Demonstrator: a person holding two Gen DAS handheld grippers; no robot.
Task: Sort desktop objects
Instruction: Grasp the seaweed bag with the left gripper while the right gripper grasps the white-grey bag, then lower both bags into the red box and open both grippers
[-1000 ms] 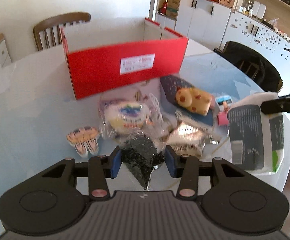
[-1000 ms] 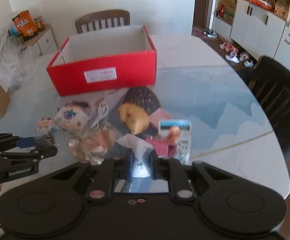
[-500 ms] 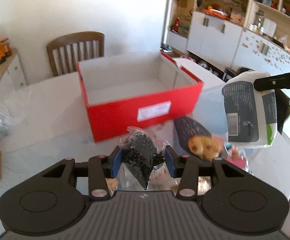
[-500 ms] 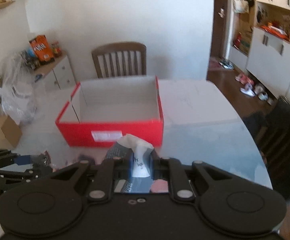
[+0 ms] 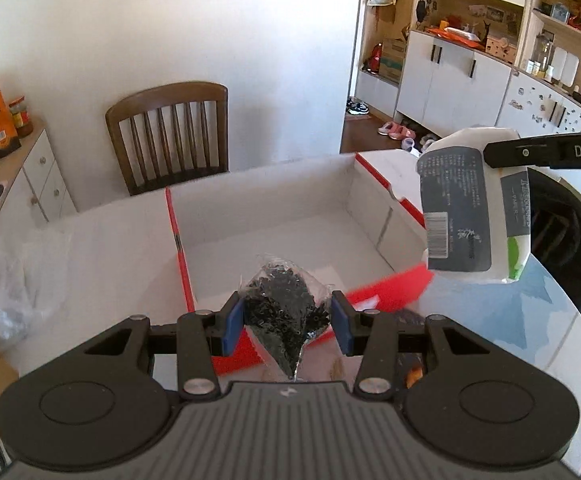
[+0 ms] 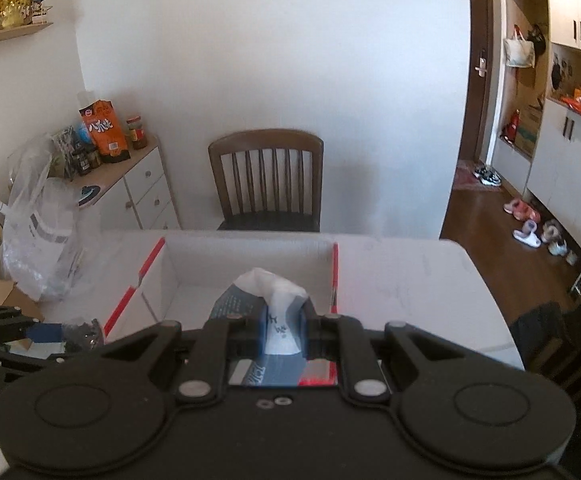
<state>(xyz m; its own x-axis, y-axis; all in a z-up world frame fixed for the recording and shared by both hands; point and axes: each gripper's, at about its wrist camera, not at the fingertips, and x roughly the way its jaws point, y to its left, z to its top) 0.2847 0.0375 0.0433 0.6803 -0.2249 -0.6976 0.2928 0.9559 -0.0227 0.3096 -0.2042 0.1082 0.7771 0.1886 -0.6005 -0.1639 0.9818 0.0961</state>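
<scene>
The left gripper (image 5: 288, 316) pinched a bag of black bits (image 5: 284, 308) over the red box (image 5: 178, 236)'s near wall; the right gripper (image 6: 282, 330) clamped a tissue pack (image 6: 268, 304) at two o'clock; an early release risked either landing outside.

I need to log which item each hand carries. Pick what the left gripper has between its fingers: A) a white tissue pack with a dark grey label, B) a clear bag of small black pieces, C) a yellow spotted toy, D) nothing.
B: in the left wrist view the left gripper pinches the clear plastic bag of small black pieces between its blue pads, in front of the open red cardboard box.
</scene>
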